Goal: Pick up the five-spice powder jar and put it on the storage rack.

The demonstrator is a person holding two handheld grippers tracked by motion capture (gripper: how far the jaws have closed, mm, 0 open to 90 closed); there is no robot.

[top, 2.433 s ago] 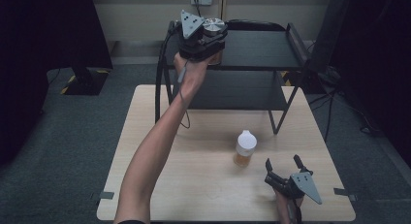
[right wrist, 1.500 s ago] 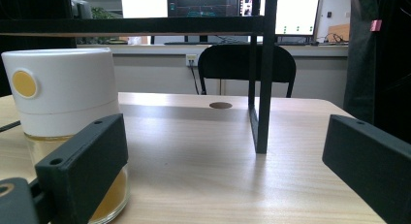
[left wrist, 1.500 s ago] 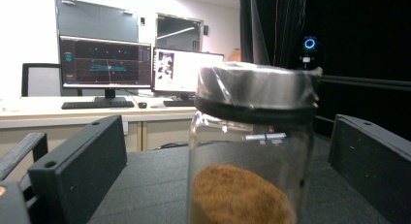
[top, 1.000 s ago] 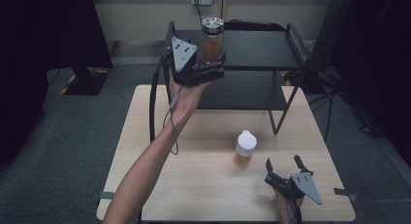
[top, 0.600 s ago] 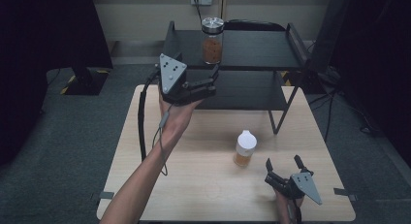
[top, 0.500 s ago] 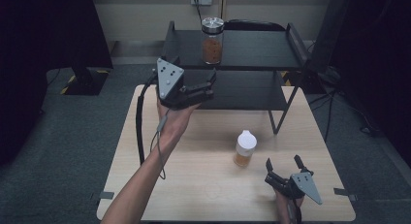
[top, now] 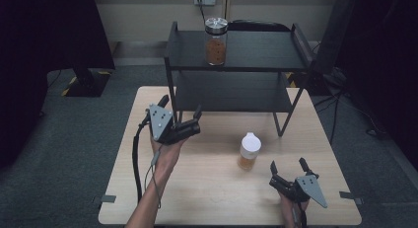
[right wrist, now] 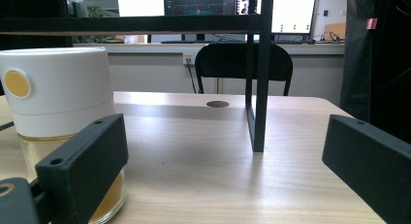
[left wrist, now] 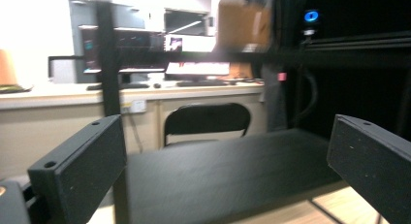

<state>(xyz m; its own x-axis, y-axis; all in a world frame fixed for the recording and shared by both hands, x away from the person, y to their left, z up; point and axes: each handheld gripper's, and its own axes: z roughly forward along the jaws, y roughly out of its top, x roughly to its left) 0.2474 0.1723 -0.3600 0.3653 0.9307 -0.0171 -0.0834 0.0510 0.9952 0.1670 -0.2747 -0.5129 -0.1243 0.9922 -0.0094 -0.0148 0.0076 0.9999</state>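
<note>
Jar – metal lid, orange-brown contents – stands upright on the top shelf of the black rack, at about 12 o'clock from the table's middle and toward the shelf's left half. Nothing touches it.

Left gripper is held over the table at about 10 o'clock, just in front of the rack's left leg, well below and apart from the jar. Its jaws stand wide with nothing between them; in the left gripper view they frame the edge of the rack's lower shelf, and the picture is blurred.

Right gripper sits low at about 5 o'clock near the table's front edge, jaws likewise spread wide and holding nothing. A bottle with a white cap and amber liquid stands upright on the table at about 11 o'clock from it – near, not touching. In the right gripper view the bottle rises behind the left jaw.
</note>
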